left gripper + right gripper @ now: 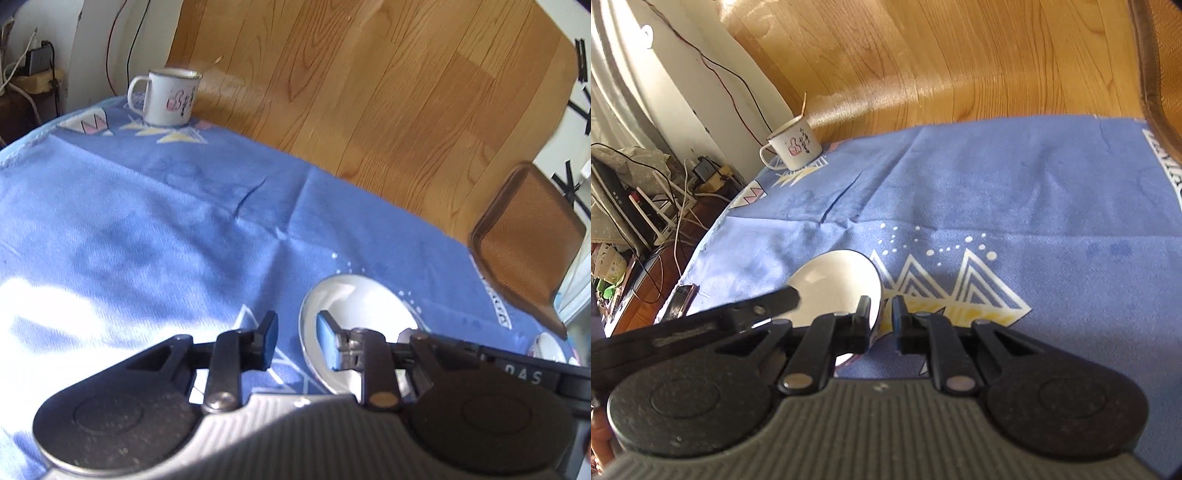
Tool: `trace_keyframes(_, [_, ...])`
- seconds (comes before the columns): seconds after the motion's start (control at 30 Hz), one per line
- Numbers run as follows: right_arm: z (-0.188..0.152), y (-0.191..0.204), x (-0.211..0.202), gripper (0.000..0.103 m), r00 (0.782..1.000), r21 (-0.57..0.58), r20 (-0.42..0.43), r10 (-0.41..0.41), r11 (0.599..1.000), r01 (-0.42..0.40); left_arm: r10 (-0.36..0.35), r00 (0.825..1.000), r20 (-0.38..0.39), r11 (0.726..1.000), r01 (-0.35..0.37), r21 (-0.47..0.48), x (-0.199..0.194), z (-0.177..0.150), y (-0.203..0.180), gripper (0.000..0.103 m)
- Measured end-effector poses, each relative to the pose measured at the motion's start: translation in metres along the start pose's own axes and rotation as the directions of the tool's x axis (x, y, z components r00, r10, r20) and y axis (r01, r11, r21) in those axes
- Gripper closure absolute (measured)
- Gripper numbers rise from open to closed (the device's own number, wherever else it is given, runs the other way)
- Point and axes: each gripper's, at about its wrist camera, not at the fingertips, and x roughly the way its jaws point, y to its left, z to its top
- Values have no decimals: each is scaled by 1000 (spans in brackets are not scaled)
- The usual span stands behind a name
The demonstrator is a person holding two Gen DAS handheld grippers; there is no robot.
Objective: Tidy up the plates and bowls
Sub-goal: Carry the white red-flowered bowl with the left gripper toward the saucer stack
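A white bowl [354, 314] is seen on a table covered by a blue cloth [184, 221], set near the cloth's near edge and toward its right side in the left wrist view. In that view the rim of the bowl passes between the two fingers of the left gripper [295, 341]: one blue pad [328, 341] lies inside the bowl and the other finger [267, 339] stands outside it. The jaws are set narrowly apart, and a strip of cloth is visible between the outer pad and the rim; whether the bowl is actually pinched cannot be told.

In the right wrist view the same bowl [838, 284] is shown just ahead and left of the right gripper [881, 315], with the left gripper's arm reaching over its rim from the left. The right gripper's jaws are parted by a small gap, with the bowl's edge lying in that gap; whether the pads press on it cannot be told.

A white enamel mug [166, 98] with a handle is placed at the far left corner of the cloth. A second piece of white crockery [546, 347] is partly seen at the right edge. A brown chair [528, 240] stands at the right side of the table, on a wooden floor [369, 92]. Cables [679, 206] are heaped beyond the left edge.
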Motion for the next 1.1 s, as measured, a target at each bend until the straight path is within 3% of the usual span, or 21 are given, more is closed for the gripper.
trace_keyframes(0.17, [-1,4,6,85,1000,-58,7,-2,998,2,33,999,-34,999,-32,42,9,-9,-11,80])
trace_keyframes(0.37, [-6,2,13,90,1000,-45,1,4,999,-4,34,999,-24,998,-33,46,7,-9,-17,88])
trace_keyframes(0.6, [-5,-10,-40,92,989,-24,144,-18,999,22,-26,999,43,995,22,97,-18,-2,-63,90])
trace_keyframes(0.73, [-10,-30,-85,92,956,-13,267,-124,991,132,-128,991,27,979,122,161,-14,1,-114,90])
trace_keyframes(0.87, [-18,-67,-131,92,907,64,342,-246,969,239,-239,970,-37,943,241,229,1,-4,-172,90])
trace_keyframes(1.0, [-30,-109,-166,92,863,154,364,-350,936,315,-300,949,-100,902,316,294,20,-18,-227,90])
trace_keyframes(1.1, [-34,-137,-175,92,853,218,341,-396,916,337,-304,940,-155,890,338,306,39,-29,-253,90])
